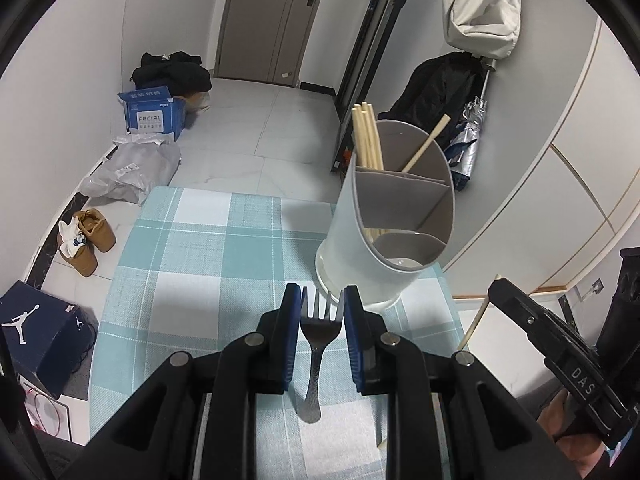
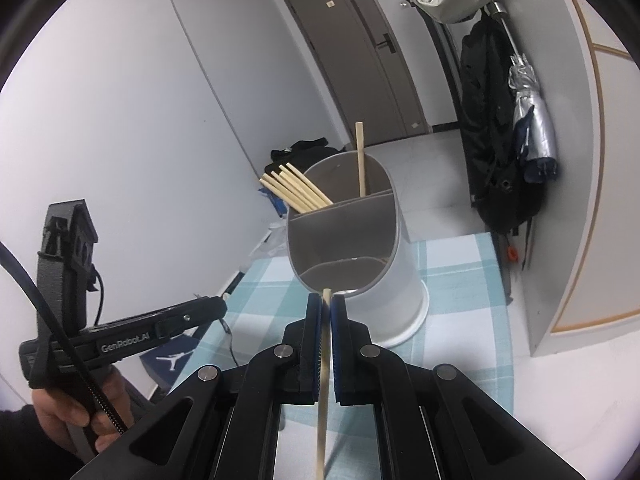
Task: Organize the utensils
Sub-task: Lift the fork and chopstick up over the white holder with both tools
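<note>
The left gripper (image 1: 322,300) has its blue pads pressed on both sides of a metal fork (image 1: 319,334), with the prongs pointing away (the handle hangs back toward the camera) above the blue checked tablecloth (image 1: 192,248). To its right, the white utensil holder (image 1: 376,248) stands on the cloth with a bunch of chopsticks (image 1: 366,140) in its far part. The right gripper (image 2: 326,306) is squeezed tight on one chopstick (image 2: 325,368), its tip just before the holder's near rim.

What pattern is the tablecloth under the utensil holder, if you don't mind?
The tablecloth is a teal-and-white check, clearest in the left wrist view.
</note>
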The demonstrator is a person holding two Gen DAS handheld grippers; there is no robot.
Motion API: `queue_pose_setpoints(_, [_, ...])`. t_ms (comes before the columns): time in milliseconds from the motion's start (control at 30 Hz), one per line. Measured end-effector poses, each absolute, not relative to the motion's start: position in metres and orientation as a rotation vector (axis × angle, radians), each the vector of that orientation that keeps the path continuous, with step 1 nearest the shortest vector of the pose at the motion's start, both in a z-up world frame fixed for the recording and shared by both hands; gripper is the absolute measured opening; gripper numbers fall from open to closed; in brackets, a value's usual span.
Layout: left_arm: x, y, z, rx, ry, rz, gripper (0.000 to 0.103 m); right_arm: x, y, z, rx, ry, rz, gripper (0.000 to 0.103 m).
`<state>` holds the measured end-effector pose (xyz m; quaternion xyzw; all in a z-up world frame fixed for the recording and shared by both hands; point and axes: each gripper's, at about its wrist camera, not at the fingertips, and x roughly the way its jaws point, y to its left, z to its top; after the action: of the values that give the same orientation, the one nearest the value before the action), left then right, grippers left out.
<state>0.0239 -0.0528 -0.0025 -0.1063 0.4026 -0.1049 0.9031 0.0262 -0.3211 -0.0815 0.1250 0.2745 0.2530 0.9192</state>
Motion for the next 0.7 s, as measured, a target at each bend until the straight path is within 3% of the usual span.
queue_pose_setpoints(700, [0.009,-0.071,0.024,-0.132,0.858,-0.294,0.017,0.008,-0.339,-0.049,0.228,0.432,0.441,0.004])
